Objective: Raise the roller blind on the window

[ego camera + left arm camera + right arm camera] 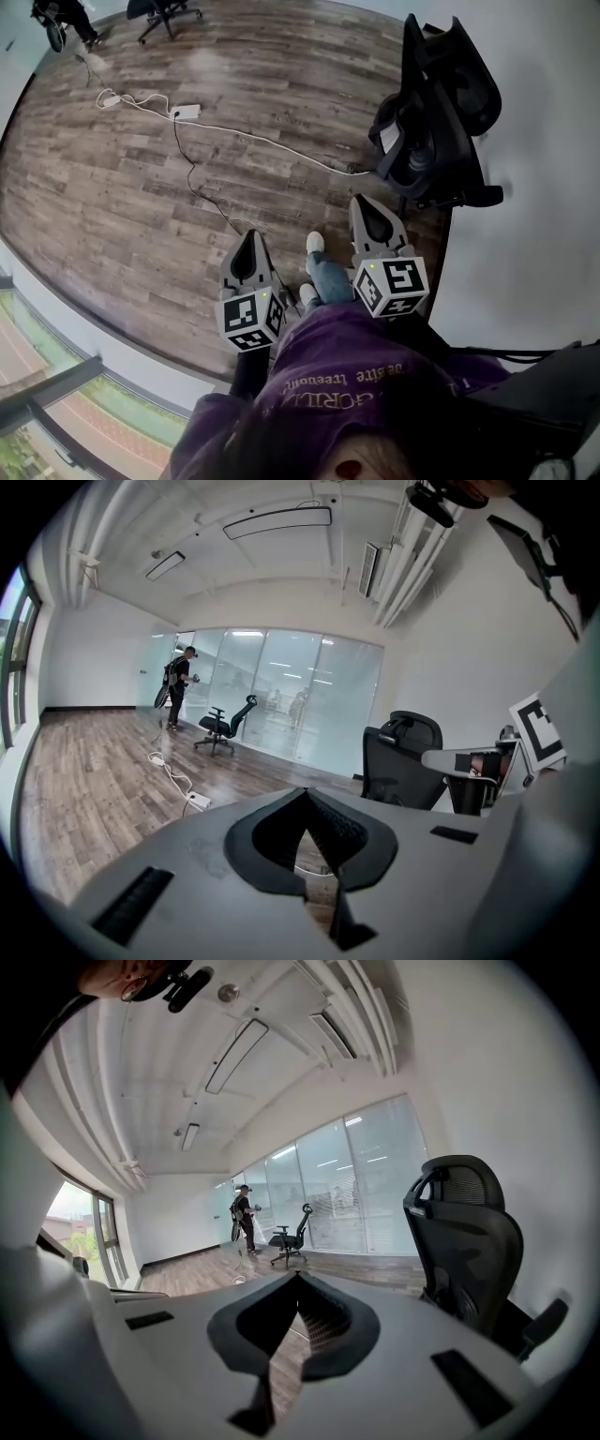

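Note:
Both grippers hang in front of my body over the wooden floor, and neither holds anything. My left gripper [249,236] has its jaws closed tip to tip, as its own view confirms for the left gripper [305,795]. My right gripper [365,202] is shut too, with the tips of the right gripper [298,1279] meeting. The window [52,398] runs along the lower left of the head view, behind and left of the grippers. A strip of the window [13,639] shows at the left edge of the left gripper view. No roller blind can be made out.
A black office chair [436,103] stands right of the right gripper, beside a white desk [534,225]. A white cable with a power strip [186,112] crosses the floor ahead. Far off stand another chair [223,726] and a person [178,682] by a glass wall.

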Action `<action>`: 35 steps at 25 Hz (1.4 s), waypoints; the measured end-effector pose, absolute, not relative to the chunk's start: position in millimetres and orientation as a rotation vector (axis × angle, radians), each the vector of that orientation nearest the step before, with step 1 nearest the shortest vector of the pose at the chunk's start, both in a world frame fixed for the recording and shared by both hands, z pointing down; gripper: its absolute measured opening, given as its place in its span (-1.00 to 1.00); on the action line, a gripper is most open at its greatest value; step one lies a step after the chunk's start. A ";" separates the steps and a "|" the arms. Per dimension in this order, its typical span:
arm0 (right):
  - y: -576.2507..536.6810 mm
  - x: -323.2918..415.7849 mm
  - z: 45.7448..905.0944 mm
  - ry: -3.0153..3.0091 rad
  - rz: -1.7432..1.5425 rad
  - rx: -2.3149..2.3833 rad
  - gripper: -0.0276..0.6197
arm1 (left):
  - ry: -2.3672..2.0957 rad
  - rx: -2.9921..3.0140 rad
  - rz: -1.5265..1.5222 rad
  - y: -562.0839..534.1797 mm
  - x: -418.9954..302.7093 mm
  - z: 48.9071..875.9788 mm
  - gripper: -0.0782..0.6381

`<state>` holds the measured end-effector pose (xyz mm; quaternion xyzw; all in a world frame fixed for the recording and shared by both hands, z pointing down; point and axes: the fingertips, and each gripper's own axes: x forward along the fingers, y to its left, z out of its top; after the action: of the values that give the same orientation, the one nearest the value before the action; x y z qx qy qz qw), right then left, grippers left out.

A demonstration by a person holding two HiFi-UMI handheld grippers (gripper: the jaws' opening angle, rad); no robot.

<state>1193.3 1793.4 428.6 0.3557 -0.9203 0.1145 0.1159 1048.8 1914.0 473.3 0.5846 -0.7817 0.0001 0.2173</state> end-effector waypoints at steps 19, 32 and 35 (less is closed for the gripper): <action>1563.8 1048.3 411.2 -2.731 0.340 1.102 -0.92 | -2.213 1.720 0.017 1682.3 905.0 433.1 -0.78; 1461.6 965.3 429.1 -2.665 0.364 1.236 -0.92 | -2.113 1.784 -0.039 1562.8 820.0 446.3 -0.78; 1422.5 927.6 424.8 -2.658 0.369 1.301 -0.92 | -2.085 1.844 -0.024 1522.7 780.8 441.5 -0.78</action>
<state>927.6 1422.5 424.8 0.4350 -0.8884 0.1233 0.0797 780.8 1522.7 441.5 0.6518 -0.7372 -0.0084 0.1779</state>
